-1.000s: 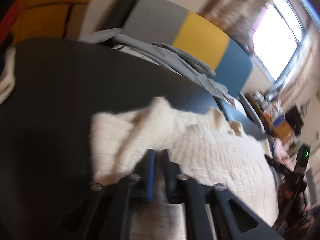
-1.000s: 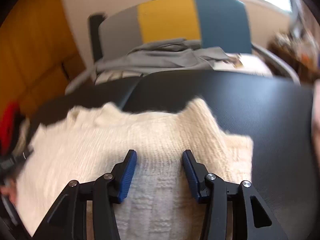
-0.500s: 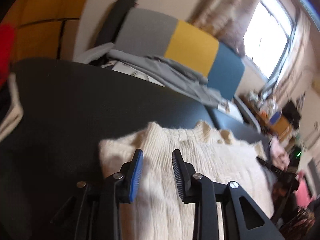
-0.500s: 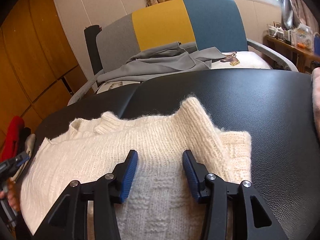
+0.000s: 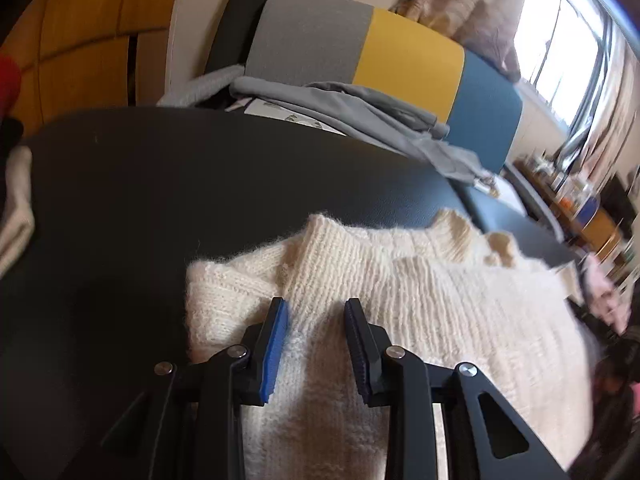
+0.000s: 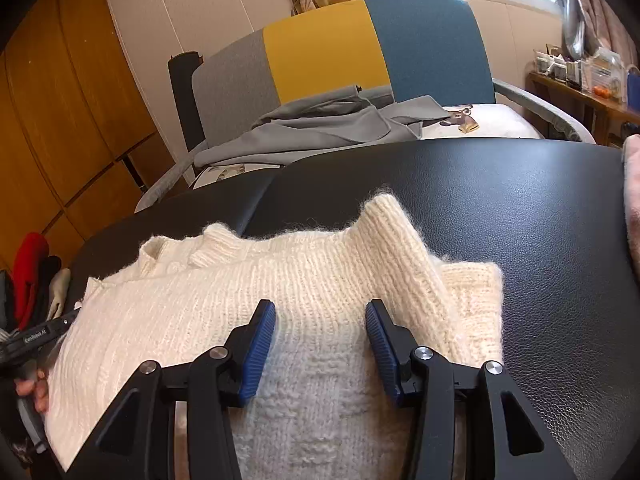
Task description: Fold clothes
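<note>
Left gripper (image 5: 316, 316): jaws just sprung apart, empty, over the cream knit sweater (image 5: 420, 304).
Right gripper (image 6: 320, 322): parted, gripping nothing, above sweater.
Change: sweater released, flat on black table (image 6: 540, 216).

A black leather-look table (image 6: 520, 208) carries a cream knitted sweater (image 6: 304, 280), folded, lying flat.

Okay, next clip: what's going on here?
A person is folding a cream knit sweater on a black padded table, with a hand-held gripper in each hand. The left hand-held gripper has just opened and let go of the knit. The right hand-held gripper is also open over the sweater, gripping nothing. Both sleeves lie folded in. Grey clothes wait on the chair behind.
</note>
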A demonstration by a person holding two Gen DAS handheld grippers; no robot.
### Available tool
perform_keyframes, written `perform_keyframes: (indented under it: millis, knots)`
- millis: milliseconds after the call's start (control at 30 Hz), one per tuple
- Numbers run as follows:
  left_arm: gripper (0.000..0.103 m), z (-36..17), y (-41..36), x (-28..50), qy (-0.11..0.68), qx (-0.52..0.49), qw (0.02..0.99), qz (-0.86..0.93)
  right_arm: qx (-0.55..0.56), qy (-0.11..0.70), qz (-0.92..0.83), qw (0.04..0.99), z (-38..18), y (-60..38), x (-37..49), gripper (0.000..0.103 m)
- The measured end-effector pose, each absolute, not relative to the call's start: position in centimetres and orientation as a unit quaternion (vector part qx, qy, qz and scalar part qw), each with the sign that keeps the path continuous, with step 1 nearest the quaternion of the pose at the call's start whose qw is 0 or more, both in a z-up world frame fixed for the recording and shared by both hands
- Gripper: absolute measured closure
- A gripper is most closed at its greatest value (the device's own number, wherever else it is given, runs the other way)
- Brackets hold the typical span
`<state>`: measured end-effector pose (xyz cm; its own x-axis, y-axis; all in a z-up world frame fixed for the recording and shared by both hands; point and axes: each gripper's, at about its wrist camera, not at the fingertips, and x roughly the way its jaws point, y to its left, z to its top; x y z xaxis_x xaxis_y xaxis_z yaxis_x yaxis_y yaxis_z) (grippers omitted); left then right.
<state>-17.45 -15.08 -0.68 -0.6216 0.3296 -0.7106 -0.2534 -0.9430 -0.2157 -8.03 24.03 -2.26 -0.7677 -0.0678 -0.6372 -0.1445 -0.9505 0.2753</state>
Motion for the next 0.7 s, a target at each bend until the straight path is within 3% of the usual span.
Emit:
perform_keyframes:
  millis: [100,167,267,700]
  knots:
    - [0.077,-0.7,-14.4,-16.9,-0.018,-0.395,0.147,0.907,-0.340,0.155,0.927,0.022,-2.2,24.0,-8.0,0.054]
    - [0.089,-0.7,-14.3,-16.6,-0.008,-0.387,0.135,0.912,-0.340,0.153,0.928,0.023,-2.2,24.0,-7.9,0.054]
    - [0.098,-0.4,-14.6,-16.5,-0.013,-0.383,0.129,0.914,-0.339,0.149,0.929,0.026,-2.1,23.9,-7.9,0.055]
    - [0.096,-1.1,-14.4,-16.1,0.034,-0.379,0.092,0.920,-0.337,0.145,0.930,0.031,-2.1,23.7,-8.0,0.054]
